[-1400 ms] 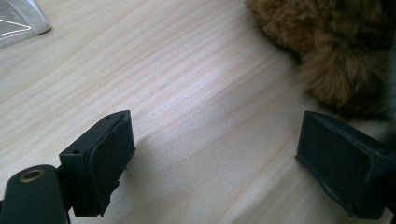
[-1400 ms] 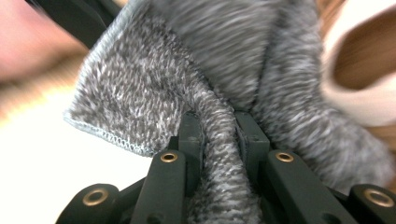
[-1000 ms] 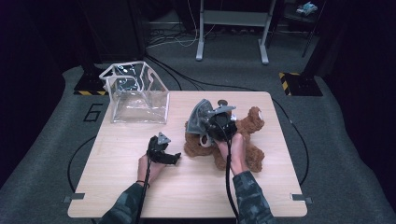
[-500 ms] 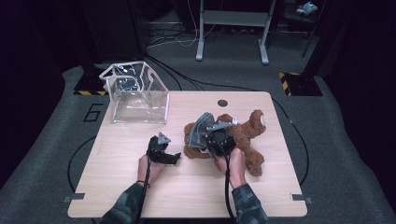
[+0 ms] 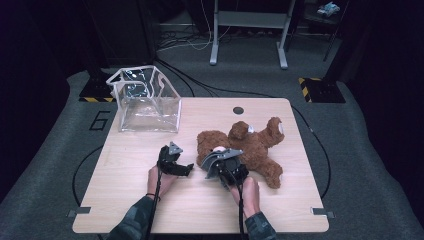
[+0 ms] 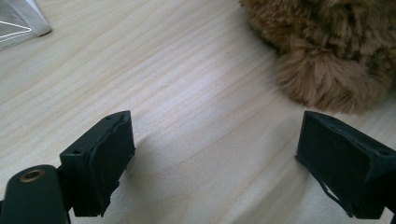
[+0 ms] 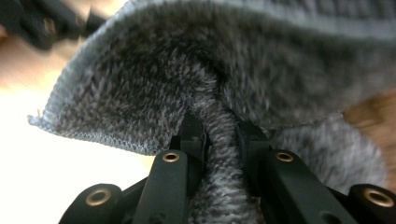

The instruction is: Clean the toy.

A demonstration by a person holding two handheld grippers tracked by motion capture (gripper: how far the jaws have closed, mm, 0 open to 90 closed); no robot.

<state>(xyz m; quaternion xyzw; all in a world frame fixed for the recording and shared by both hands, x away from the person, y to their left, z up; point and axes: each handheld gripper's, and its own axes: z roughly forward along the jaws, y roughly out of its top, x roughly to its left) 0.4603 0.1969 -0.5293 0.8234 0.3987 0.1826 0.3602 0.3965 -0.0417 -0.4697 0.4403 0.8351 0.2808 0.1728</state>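
Observation:
A brown teddy bear [image 5: 255, 145] lies on the wooden table [image 5: 150, 200], right of centre. My right gripper [image 5: 225, 167] sits low at the bear's near left side, shut on a fold of grey fleecy cloth [image 5: 215, 159]. In the right gripper view that cloth [image 7: 261, 70] fans out above the right gripper [image 7: 219, 135], pinched between the two pads. My left gripper [image 5: 184, 169] rests on the table just left of the bear. Its jaws stand wide apart in the left gripper view [image 6: 215, 154], with bare wood between them and the bear's fur [image 6: 327, 60] at upper right.
A clear plastic bag [image 5: 147, 100] stands open at the table's far left corner; its corner [image 6: 18, 21] shows in the left gripper view. A small dark round hole [image 5: 238, 110] marks the far edge. Both gripper cables trail back along the person's forearms.
My right gripper has come down and toward the person with the grey cloth, from above the bear to table level beside it. The left gripper has stayed put.

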